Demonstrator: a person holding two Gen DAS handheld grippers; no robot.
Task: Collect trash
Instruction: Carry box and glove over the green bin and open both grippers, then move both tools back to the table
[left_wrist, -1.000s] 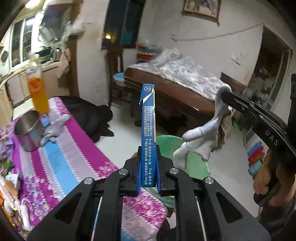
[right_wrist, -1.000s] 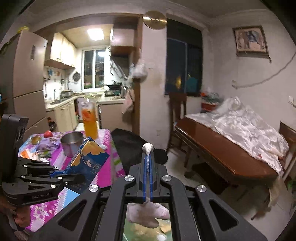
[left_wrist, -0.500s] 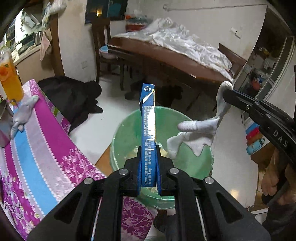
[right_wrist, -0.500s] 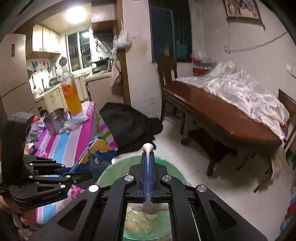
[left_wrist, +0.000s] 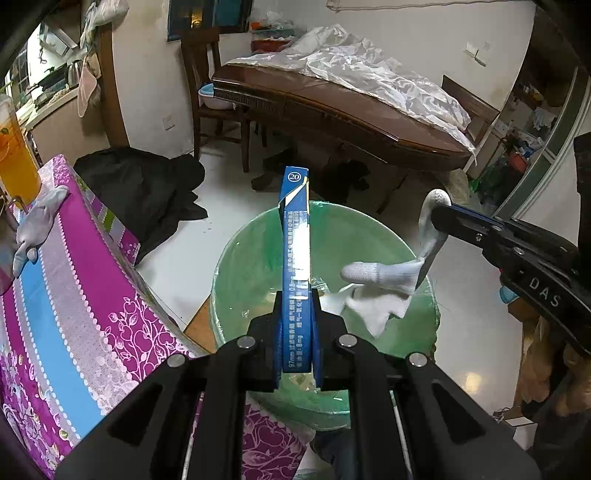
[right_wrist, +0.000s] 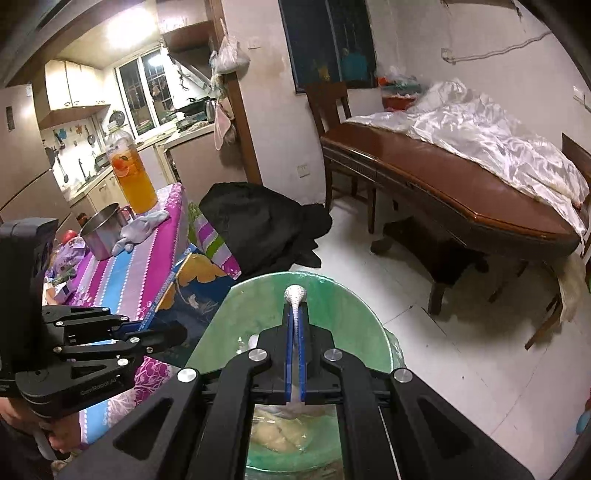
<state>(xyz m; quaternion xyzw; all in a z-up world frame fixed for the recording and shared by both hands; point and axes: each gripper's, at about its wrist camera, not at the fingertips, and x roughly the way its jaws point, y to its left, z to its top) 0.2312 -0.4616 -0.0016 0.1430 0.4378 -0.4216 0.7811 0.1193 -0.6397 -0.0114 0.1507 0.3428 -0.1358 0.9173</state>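
My left gripper (left_wrist: 296, 295) is shut on a flattened blue carton (left_wrist: 295, 236) and holds it upright over the green trash bin (left_wrist: 255, 266). My right gripper (right_wrist: 295, 310) is shut on a white glove (right_wrist: 295, 295), which hangs over the same bin (right_wrist: 340, 306). In the left wrist view the right gripper (left_wrist: 439, 214) comes in from the right with the glove (left_wrist: 384, 277) dangling above the bin. In the right wrist view the left gripper (right_wrist: 162, 332) holds the carton (right_wrist: 195, 277) at the bin's left rim. Trash lies in the bin's bottom.
A table with a pink and blue striped cloth (left_wrist: 66, 295) stands left of the bin, with a grey glove (left_wrist: 37, 221), a steel pot (right_wrist: 103, 232) and an orange drink bottle (right_wrist: 133, 173). A dark bag (left_wrist: 147, 192) lies on the floor. A brown wooden table (left_wrist: 332, 110) stands behind.
Both grippers have tilted down and moved closer over the green bin, each still holding its item. The glove now hangs lower above the bin's opening.
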